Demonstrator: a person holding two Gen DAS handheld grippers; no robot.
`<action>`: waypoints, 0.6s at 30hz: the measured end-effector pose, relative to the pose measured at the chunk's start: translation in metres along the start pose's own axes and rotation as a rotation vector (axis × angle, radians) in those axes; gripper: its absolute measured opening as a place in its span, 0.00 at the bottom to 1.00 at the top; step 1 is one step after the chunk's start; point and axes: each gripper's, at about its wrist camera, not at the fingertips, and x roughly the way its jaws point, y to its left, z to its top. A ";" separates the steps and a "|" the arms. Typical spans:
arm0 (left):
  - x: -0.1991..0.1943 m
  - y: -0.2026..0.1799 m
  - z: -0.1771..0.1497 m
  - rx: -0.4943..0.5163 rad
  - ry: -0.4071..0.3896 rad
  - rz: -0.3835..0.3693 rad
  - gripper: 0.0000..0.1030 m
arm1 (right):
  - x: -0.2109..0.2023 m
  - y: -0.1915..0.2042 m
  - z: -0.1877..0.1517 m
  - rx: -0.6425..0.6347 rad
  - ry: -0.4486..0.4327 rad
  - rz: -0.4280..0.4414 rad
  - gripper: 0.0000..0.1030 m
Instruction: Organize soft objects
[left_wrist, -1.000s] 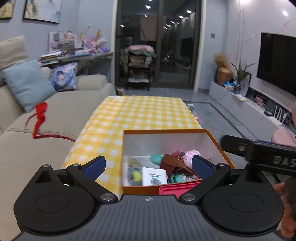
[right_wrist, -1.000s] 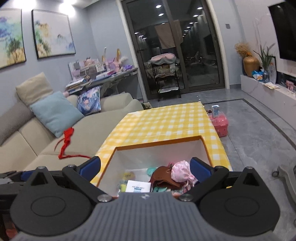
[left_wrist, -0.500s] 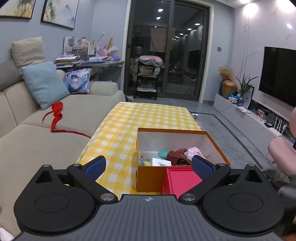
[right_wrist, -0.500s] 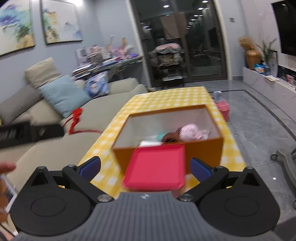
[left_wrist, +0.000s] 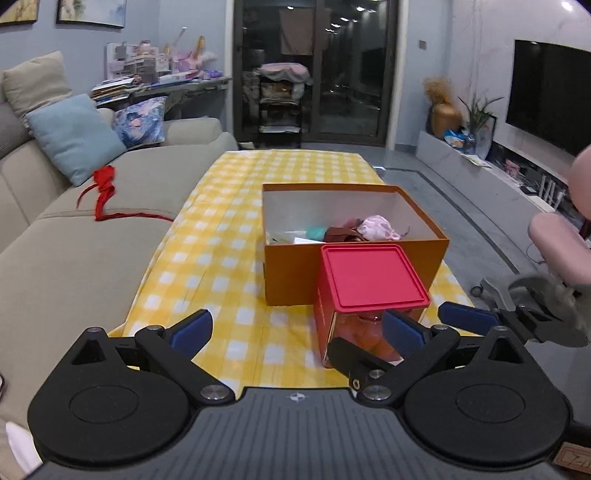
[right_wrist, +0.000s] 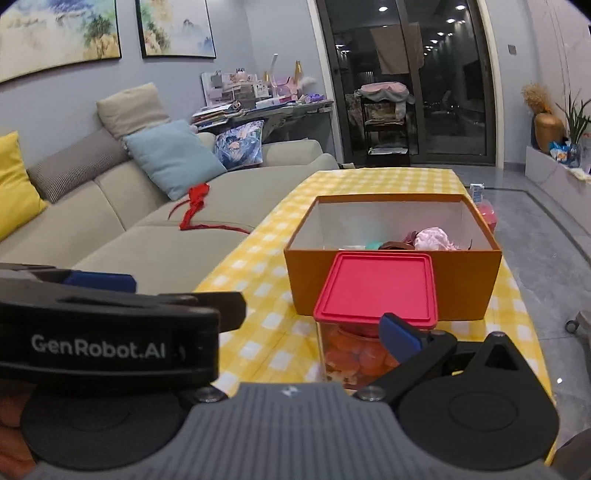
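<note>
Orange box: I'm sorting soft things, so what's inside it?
The orange box shows a pink fabric bundle, something brown and a teal item. Its front wall hides the bottom.

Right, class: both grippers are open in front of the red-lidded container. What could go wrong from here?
1. The left gripper and right gripper are crowded together. In the right wrist view the left one's body hides the right one's left finger, so they could collide.
2. The tall red-lidded container stands near the table's front edge, just in front of the orange box. A sideways nudge could tip it.
</note>
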 end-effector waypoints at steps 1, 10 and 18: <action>-0.001 -0.001 -0.002 -0.004 0.003 0.003 1.00 | 0.000 0.001 -0.002 -0.010 -0.009 -0.004 0.97; -0.006 0.002 -0.017 -0.016 0.011 0.038 1.00 | 0.007 0.004 -0.011 -0.034 0.006 0.010 0.97; -0.002 0.007 -0.024 -0.041 0.016 0.028 1.00 | 0.015 0.005 -0.014 -0.050 0.032 0.008 0.97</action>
